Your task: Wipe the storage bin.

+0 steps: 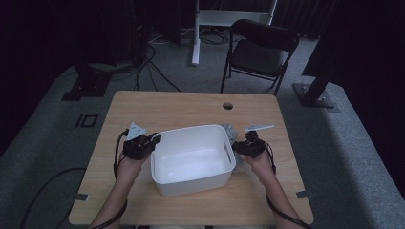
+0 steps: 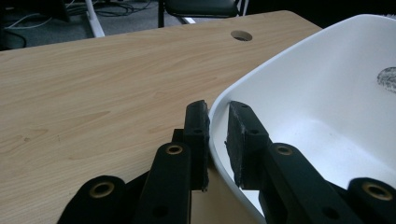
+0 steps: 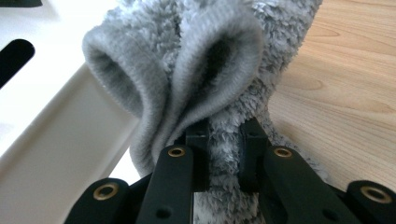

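A white plastic tub (image 1: 191,130) stands in the middle of the wooden table (image 1: 167,105). My left gripper (image 1: 155,139) is at its left rim. In the left gripper view the jaws (image 2: 217,109) straddle the tub's rim (image 2: 327,70), one outside and one inside, closed on it. My right gripper (image 1: 237,145) is at the tub's right side, shut on a grey fluffy cloth (image 1: 228,130). In the right gripper view the cloth (image 3: 187,56) bunches up in folds above the gripper (image 3: 226,128), beside the tub's wall (image 3: 56,130).
A round cable hole (image 1: 228,105) is in the table near its far edge. A black folding chair (image 1: 260,50) stands behind the table, and cables lie on the grey floor (image 1: 143,71). Bare tabletop lies beyond and in front of the tub.
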Demonstrator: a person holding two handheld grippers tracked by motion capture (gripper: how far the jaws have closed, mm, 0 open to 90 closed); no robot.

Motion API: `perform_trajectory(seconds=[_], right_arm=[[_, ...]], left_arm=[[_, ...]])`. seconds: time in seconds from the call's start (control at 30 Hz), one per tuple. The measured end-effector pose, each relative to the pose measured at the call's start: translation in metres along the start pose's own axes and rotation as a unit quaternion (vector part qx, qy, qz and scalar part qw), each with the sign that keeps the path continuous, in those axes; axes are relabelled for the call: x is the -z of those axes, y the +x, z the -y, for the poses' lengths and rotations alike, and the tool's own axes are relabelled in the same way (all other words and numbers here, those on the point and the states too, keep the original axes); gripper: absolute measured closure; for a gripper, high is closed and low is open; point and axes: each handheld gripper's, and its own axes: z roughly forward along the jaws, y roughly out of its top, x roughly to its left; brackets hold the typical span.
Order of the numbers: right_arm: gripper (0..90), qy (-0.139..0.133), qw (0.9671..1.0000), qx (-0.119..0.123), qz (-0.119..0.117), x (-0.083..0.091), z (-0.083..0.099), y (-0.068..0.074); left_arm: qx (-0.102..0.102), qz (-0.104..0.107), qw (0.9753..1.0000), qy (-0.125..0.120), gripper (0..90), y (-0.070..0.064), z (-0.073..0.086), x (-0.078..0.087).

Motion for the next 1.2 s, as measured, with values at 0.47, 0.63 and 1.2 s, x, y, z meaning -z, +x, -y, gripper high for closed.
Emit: perform_trajectory(seconds=[0.47, 0.63, 1.2], right_arm=[[79.0, 0.045, 0.9983, -0.027, 0.026, -0.028, 0.022, -0.012], [78.5, 0.026, 0.9991, -0.029, 0.017, -0.012, 0.02, -0.012], [78.1, -0.097, 0.9949, -0.02, 0.014, 0.095, 0.036, 0.007]], left_arm=[[0.0, 0.005, 1.0, 0.0, 77.7, 0.001, 0.0, 0.0], [-0.002, 0.005, 1.0, 0.0, 77.7, 0.001, 0.0, 0.0], [-0.001, 0.005, 1.0, 0.002, 77.6, 0.001, 0.0, 0.0]])
